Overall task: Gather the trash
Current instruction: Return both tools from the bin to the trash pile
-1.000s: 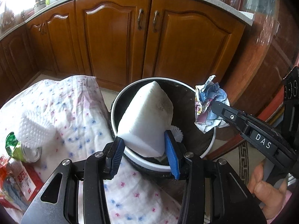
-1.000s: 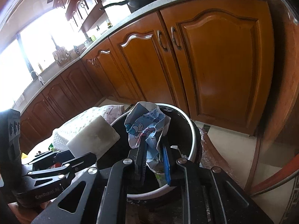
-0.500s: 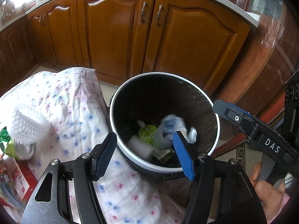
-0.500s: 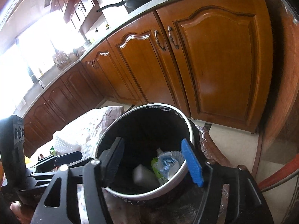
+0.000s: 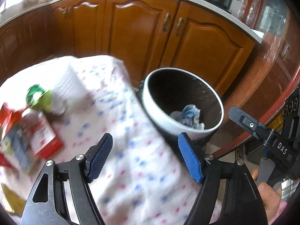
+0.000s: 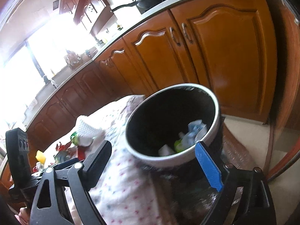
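Note:
A round bin (image 5: 165, 120) with a white rim and black inside stands beside the cloth-covered table; it also shows in the right wrist view (image 6: 215, 101). Crumpled blue-and-white paper (image 5: 189, 115) lies inside it, with a white block (image 6: 166, 151) and a green pouch (image 6: 179, 146). My left gripper (image 5: 146, 157) is open and empty over the table edge. My right gripper (image 6: 159, 166) is open and empty just before the bin. On the table lie a red-and-white box (image 5: 43, 133), a green wrapper (image 5: 37, 97) and a white foam net (image 6: 88, 129).
The table wears a white cloth with pink and blue dots (image 5: 120, 150). Brown kitchen cabinets (image 5: 142, 37) stand behind the bin. A red-brown wooden rim (image 5: 277, 112) curves on the right. The right gripper's body (image 5: 262, 131) shows at the left wrist view's right edge.
Both grippers opened and dropped the white block and the crumpled paper into the bin. Both have since pulled back, and the left has swung left over the table.

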### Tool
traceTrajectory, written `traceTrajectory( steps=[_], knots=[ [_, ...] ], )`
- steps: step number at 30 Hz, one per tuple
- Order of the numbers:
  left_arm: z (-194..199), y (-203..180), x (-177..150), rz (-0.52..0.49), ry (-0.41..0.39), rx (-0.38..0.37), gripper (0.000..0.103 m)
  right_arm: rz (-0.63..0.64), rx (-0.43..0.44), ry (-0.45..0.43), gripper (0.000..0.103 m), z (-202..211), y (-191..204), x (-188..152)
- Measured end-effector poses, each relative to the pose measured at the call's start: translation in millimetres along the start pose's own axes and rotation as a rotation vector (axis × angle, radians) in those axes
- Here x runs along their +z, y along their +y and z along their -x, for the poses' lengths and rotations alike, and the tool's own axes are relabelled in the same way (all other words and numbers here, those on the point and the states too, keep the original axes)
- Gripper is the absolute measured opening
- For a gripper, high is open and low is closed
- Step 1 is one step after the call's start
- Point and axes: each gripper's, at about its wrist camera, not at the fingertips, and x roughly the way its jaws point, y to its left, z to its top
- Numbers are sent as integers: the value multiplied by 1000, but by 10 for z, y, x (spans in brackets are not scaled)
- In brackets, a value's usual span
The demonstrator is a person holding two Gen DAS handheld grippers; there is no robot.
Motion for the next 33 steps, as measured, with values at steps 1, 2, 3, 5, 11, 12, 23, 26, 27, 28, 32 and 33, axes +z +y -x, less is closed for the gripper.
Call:
traceTrajectory(
  steps=[1,2,3,5,11,12,23,26,27,28,32,33],
  knots=[
    [37,46,-31,11,-2,4,74,0,6,5,92,-9,36,-25],
    [70,87,-66,20,-4,6,74,1,14,11,92,-19,77,-61],
    [126,149,-109,31,-11,12,74,3,24,18,92,-35,108,-82],
    [229,243,-183,44,-22,28,74,9,36,31,92,-54,183,-151],
    [466,468,-394,81,-47,60,74,49,71,86,92,-163,439,-359],
    [514,510,-433,87,-53,65,74,59,77,92,92,-171,492,-392],
    [998,1040,-820,169,-105,156,74,136,143,138,92,-316,1007,-594],
    [1109,1161,-896,191,-123,182,74,155,163,154,92,-389,1146,-628],
    [1143,1209,-918,200,-128,192,74,165,170,158,92,-410,1199,-638],
    [1158,1240,-929,207,-129,197,74,178,175,162,92,-430,1254,-647],
    [1215,1365,-985,237,-136,219,74,221,200,177,92,-525,1442,-664],
    [1230,1399,-995,245,-137,226,74,232,205,183,92,-559,1488,-663]
  ],
)
